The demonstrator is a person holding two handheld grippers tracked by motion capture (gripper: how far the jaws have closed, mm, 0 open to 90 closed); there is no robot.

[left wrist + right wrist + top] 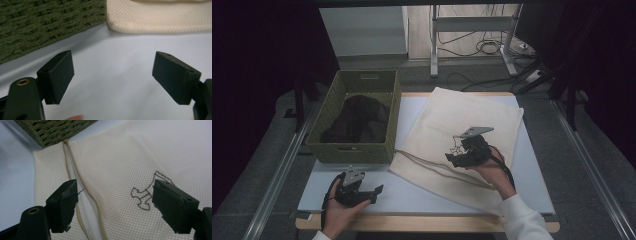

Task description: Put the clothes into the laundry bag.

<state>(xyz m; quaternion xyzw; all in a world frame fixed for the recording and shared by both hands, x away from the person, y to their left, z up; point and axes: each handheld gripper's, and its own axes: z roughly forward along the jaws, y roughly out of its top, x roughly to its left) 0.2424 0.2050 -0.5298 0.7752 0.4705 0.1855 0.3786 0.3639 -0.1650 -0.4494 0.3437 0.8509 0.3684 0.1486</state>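
1. High view: right gripper [451, 156] sits over the cream mesh bag [462, 125], which lies flat on the white table top [412, 195] and covers most of its right half. Left gripper [379, 189] is near the front edge, on the bare top, well apart from the bag.
2. Right gripper view: jaws stand wide apart, nothing between the pads, bag surface below them. It gives detail the high view can't: fine mesh weave, a zip line [75, 177] running down the bag's left part, and a stitched brown outline figure [145, 195] near the right-hand jaw.
3. Left gripper view: jaws wide apart too, holding nothing. Bare white top below, a rounded corner of the bag [120, 25] ahead, woven wall of the basket [37, 27] at upper left. A fingertip shows at the bottom edge.
4. High view gives the layout the gripper views lack: olive woven basket [384, 145] at the table's left rear, touching or just beside the bag's left edge; can't tell which. A dark cloth [357, 120] lies bunched inside it.
5. A thin brown cord [422, 162] runs from the basket's front corner across the bag's near part.
6. In the way: basket wall stands just ahead and left of the left gripper. Behind the table: metal frame legs and loose cables on the floor.
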